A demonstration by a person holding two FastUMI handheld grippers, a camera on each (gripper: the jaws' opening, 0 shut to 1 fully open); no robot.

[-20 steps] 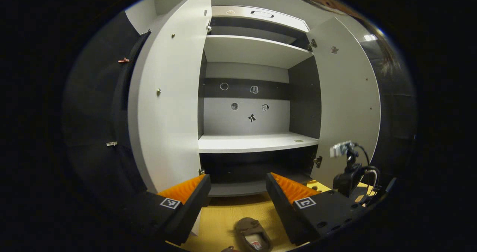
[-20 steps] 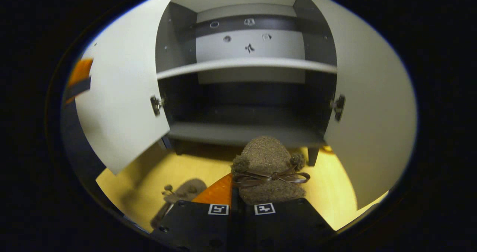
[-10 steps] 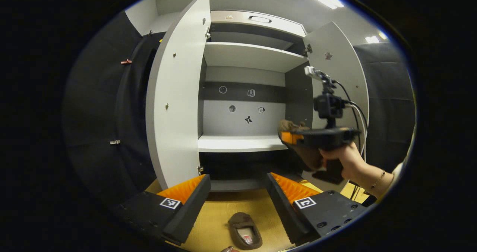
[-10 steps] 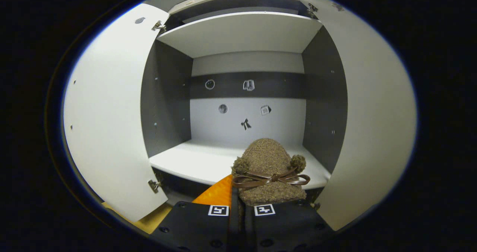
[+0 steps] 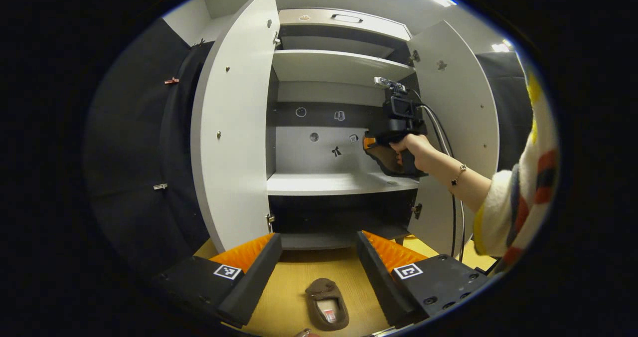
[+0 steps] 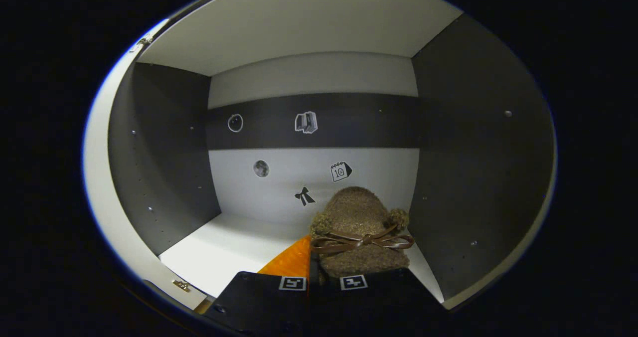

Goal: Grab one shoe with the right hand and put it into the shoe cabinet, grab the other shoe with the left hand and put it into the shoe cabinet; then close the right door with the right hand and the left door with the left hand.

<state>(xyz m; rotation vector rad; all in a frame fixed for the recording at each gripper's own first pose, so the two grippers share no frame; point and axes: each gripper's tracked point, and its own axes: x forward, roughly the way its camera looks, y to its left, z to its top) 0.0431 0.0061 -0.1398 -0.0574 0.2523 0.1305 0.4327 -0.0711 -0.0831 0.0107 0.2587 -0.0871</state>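
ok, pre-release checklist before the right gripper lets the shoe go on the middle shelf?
1. Right gripper shut on the held shoe: ok.
2. Shoe inside the cabinet, over the middle shelf: ok, toe points at the back wall.
3. Sole resting on the shelf: cannot tell; in the left gripper view the shoe seems just above it.
4. Landing spot clear: ok, nothing lies on the visible shelf.
5. Left door and right door open: ok.
6. Left gripper open over the second shoe on the floor: ok.
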